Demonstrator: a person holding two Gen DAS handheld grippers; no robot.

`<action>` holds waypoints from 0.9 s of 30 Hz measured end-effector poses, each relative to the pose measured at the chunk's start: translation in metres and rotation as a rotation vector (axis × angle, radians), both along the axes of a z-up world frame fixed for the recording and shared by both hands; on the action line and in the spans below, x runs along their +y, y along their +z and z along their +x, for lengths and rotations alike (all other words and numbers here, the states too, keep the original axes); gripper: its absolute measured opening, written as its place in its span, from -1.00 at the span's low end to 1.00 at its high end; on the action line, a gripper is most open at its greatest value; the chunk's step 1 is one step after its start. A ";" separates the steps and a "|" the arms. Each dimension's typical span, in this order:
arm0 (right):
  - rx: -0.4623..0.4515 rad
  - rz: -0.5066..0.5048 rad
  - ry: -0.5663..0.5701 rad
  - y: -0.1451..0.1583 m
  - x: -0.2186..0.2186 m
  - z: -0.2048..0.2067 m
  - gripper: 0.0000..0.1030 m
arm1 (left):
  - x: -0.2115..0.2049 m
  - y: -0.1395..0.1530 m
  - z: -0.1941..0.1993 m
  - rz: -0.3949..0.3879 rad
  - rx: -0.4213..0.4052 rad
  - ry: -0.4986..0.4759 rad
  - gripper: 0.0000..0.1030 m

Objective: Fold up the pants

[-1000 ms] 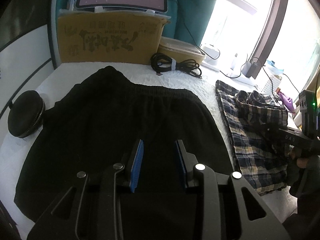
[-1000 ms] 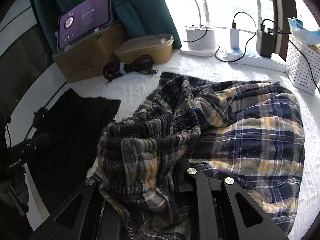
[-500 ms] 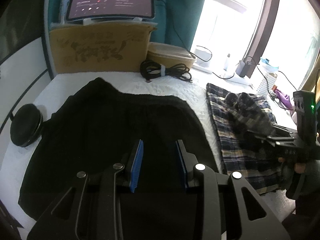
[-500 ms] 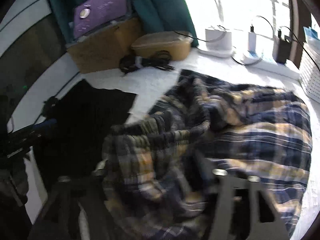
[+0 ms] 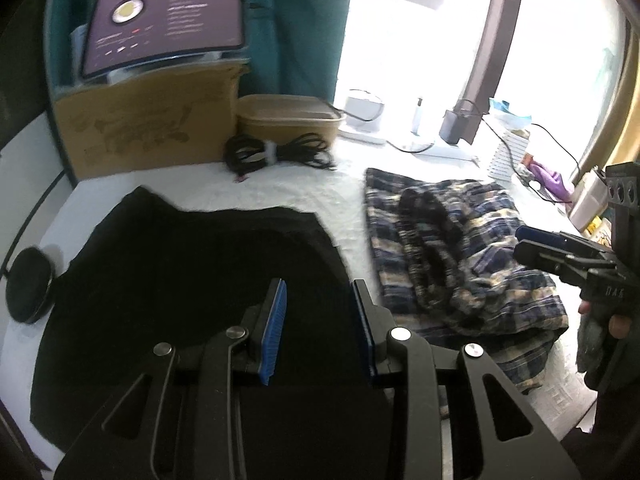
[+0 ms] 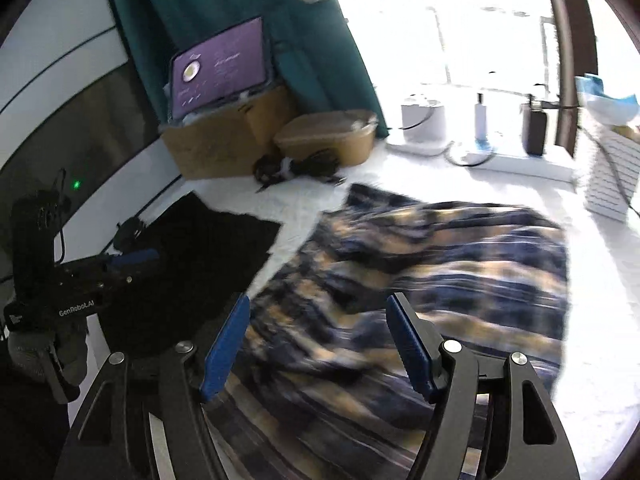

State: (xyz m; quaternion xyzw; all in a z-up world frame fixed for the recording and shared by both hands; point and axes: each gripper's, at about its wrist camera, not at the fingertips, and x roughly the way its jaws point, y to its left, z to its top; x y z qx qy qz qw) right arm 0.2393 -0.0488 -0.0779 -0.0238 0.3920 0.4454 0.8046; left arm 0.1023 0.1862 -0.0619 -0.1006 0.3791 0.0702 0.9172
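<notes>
The left claw [image 5: 318, 328] hangs over the black pants [image 5: 192, 280], its two blue ribbed pads partly apart with nothing between them. The black pants lie flat and smooth on the white bumpy bench [image 5: 280, 188], filling the picture from 9 o'clock to the middle.

The right claw [image 6: 318, 344] has its blue pads wide apart, and they press on nothing. Below it lie the plaid pants [image 6: 440, 272], soft and checked in blue, tan and white. They sit in a rumpled heap on the bench, just to the 3 o'clock side of the black pants. In the left wrist view a thick twisted fold runs across their middle. The right wrist view is blurry, so I cannot be sure whether the cloth touches the pads.

A round black zip pouch [image 5: 28, 286] rests at 9 o'clock, touching the black pants' edge. At 12 o'clock stands a brown cardboard box [image 5: 148, 120] with a purple screen [image 5: 168, 20] on top. Beside it are a tan oval tub [image 5: 288, 120] and a tied bundle of black cable [image 5: 272, 152].
</notes>
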 end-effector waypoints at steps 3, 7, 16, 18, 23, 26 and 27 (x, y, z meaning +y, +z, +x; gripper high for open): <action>-0.001 0.005 -0.061 0.000 -0.027 0.010 0.41 | -0.018 0.002 0.014 0.008 0.001 -0.045 -0.38; 0.015 0.000 -0.145 -0.007 -0.067 0.025 0.41 | -0.040 0.006 0.029 0.016 -0.007 -0.092 -0.38; 0.050 -0.035 -0.264 -0.035 -0.133 0.043 0.40 | -0.080 -0.009 0.065 -0.021 0.029 -0.171 -0.38; 0.053 -0.032 -0.274 -0.039 -0.143 0.045 0.40 | -0.085 -0.010 0.071 -0.006 0.036 -0.186 -0.38; 0.047 -0.026 -0.287 -0.044 -0.153 0.061 0.24 | -0.090 -0.003 0.095 0.045 0.023 -0.221 -0.38; 0.023 -0.016 -0.272 -0.039 -0.147 0.072 0.15 | -0.093 -0.004 0.113 0.076 0.029 -0.242 -0.38; 0.013 -0.013 -0.264 -0.037 -0.144 0.077 0.12 | -0.093 -0.006 0.118 0.079 0.031 -0.252 -0.38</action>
